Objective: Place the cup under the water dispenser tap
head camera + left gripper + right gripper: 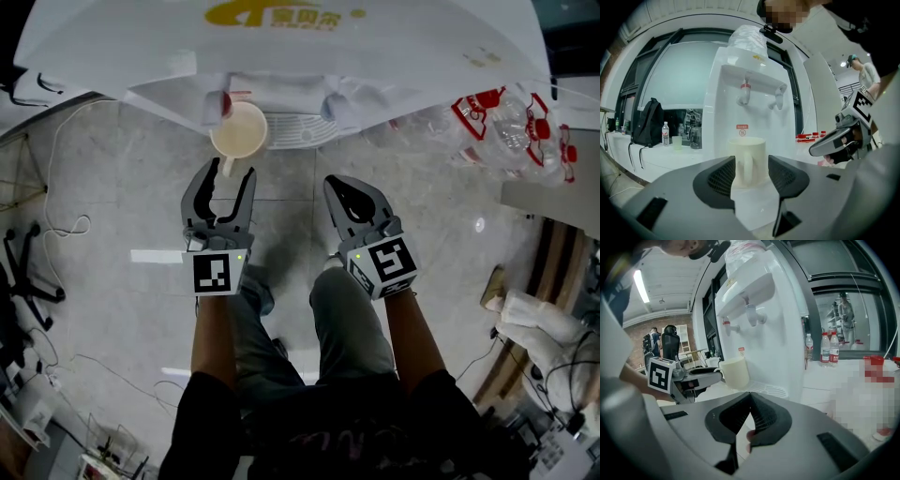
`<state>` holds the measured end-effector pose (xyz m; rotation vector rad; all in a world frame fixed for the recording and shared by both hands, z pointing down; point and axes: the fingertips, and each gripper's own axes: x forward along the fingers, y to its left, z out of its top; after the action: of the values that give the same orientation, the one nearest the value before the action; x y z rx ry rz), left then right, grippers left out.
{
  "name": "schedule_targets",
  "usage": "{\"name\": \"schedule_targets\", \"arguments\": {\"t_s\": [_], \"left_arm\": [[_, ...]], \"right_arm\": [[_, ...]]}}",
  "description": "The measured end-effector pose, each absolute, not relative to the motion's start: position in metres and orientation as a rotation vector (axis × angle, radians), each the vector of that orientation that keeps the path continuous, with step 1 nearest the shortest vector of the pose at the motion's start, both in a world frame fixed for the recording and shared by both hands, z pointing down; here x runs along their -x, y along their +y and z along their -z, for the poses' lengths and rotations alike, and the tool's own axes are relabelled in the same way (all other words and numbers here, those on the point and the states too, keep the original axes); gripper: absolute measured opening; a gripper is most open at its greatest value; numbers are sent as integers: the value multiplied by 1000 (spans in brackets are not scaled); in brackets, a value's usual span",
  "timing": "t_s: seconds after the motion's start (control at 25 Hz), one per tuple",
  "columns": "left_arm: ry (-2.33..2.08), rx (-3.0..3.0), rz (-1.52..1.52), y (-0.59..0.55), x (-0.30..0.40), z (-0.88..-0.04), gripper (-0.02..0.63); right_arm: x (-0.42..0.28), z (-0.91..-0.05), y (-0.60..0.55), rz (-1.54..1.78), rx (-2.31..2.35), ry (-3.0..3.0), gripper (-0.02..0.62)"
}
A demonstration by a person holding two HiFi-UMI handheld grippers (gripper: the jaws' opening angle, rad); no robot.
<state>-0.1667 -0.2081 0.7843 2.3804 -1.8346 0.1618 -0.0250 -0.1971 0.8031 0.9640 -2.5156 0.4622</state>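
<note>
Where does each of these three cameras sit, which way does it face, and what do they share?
Head view: on the person's head, facing steeply down at the water dispenser, cup and floor; both forearms, legs, left claw and right claw show.
Left gripper view: on the left claw, facing along its open jaws at the cup's handle; right claw at right.
Right gripper view: on the right claw, facing along its shut jaws toward the dispenser; left claw at left.
Shared: all three show the cup on the tray.

Both grippers point toward twelve o'clock on outstretched forearms. The left gripper (229, 174) has its jaws spread wide. At its three o'clock, the right gripper (342, 187) has its jaws pressed together.
</note>
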Motion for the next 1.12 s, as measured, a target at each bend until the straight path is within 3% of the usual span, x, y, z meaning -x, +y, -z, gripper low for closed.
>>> {"name": "schedule_targets", "arguments": {"t_s": [0.4, 1.12], "left_arm": [[-1824, -2336, -194, -187, 168, -735, 225], [-1771, -2333, -279, -151, 164, -593, 92]], "right_arm": [[23, -740, -188, -466, -994, -2525, 15], [27, -581, -171, -455, -1060, -2542, 15]]}}
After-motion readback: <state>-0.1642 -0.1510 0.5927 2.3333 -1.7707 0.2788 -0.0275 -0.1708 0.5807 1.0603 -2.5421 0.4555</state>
